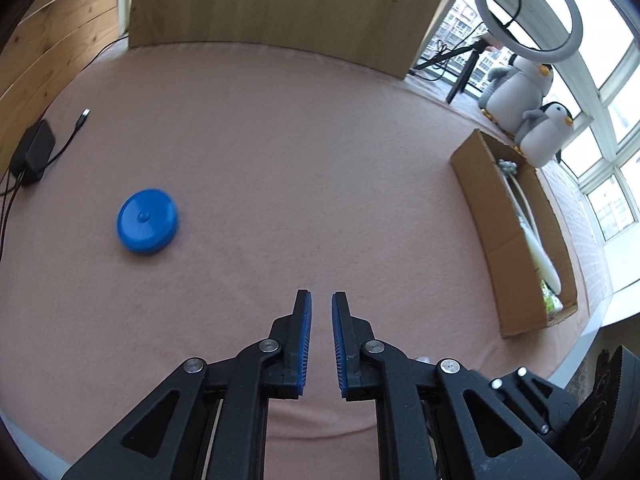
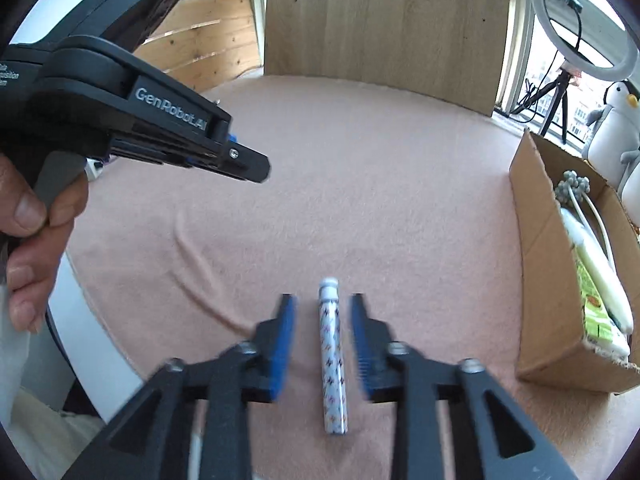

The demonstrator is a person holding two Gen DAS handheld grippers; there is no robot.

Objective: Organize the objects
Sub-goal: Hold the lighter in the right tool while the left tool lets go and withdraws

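A white tube with a small coloured pattern (image 2: 332, 360) lies on the pink cloth, pointing away from me. My right gripper (image 2: 324, 298) is open, with a finger on each side of the tube and a gap to both pads. A blue round disc (image 1: 147, 222) lies flat on the cloth, far to the left of my left gripper (image 1: 321, 294). That gripper hovers with its blue pads only narrowly apart and nothing between them. In the right wrist view the left gripper (image 2: 256, 168) appears from the side, held by a hand (image 2: 28, 208).
An open cardboard box (image 1: 508, 240) (image 2: 548, 280) at the right holds white and green items. Plush penguins (image 1: 520, 92) and a ring light (image 1: 528, 12) stand behind it by the window. A black adapter with cables (image 1: 34, 152) lies far left. A wooden board (image 1: 280, 4) stands at the back.
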